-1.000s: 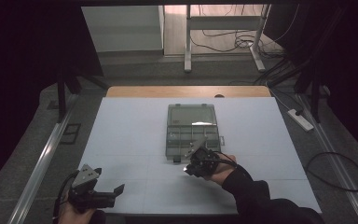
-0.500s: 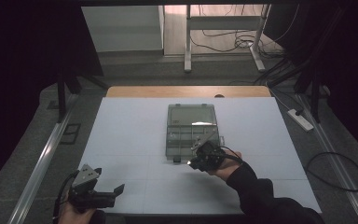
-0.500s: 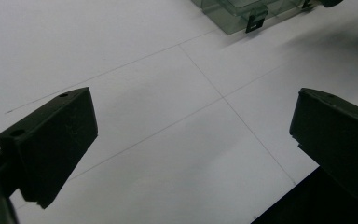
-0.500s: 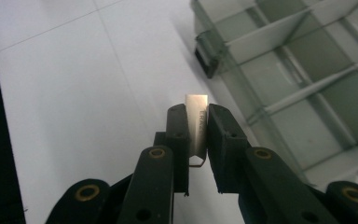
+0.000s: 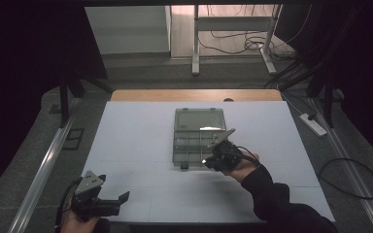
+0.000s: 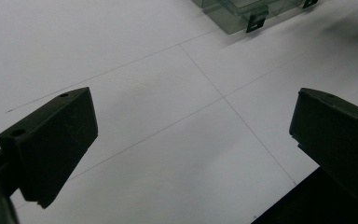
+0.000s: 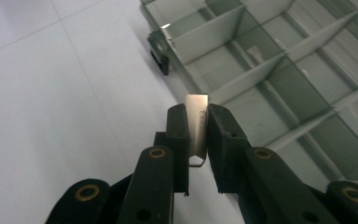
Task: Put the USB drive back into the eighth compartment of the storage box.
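White sheeting covers the desk (image 5: pixel 136 141), ruled with thin lines into large squares. We see a clear plastic box (image 5: pixel 197 127) lying flat near the middle of it, divided inside into many small compartments, with dark latches on its near edge.

Our right tool (image 7: pixel 198 126) has its jaws drawn narrow around a small metal strip (image 7: pixel 198 116), a thin, flat, silvery piece held upright between the pads, with faint lettering along its face that we cannot read. In the right gripper view the strip hangs just over the near edge of the box, close to a corner latch (image 7: pixel 161 58); whether it touches the box we cannot tell. From the high view the right tool (image 5: pixel 212 159) sits at the box's near right corner, with our hand and dark sleeve behind it.

Our left tool (image 5: pixel 114 204) sits well apart from the box, at the near left of the desk. Its jaws stand wide, with nothing between them, and in the left gripper view (image 6: pixel 196 140) they frame bare desk, with a box corner (image 6: pixel 242 14) at the top.
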The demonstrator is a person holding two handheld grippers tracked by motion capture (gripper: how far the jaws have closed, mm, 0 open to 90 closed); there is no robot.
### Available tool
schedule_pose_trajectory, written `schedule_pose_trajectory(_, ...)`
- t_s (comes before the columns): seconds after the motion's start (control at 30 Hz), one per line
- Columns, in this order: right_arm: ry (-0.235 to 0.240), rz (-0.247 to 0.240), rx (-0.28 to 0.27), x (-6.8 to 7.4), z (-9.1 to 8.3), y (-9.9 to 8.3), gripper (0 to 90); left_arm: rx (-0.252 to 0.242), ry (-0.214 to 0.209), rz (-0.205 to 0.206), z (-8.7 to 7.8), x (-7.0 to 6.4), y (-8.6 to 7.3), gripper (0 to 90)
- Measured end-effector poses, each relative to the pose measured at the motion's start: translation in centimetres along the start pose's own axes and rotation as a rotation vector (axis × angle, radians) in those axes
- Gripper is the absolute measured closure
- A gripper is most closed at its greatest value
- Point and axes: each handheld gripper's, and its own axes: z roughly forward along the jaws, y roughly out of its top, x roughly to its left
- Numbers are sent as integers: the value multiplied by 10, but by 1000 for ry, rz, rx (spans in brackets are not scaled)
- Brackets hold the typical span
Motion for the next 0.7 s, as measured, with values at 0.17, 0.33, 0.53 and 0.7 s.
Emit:
schedule_pose_trajectory(0.17,-19,20,-12,-8,-4,-2,791,0,0,0,0,0,0,8)
schedule_pose_trajectory(0.33,-42,40,-16,-16,-7,-5,791,0,-1,-2,0,0,0,8)
schedule_pose_trajectory(0.53,-74,58,-16,-25,-9,-8,791,-1,-1,-3,0,0,0,8)
schedule_pose_trajectory(0.7,-91,80,-17,-32,-10,-10,791,-1,0,-3,0,0,0,9)
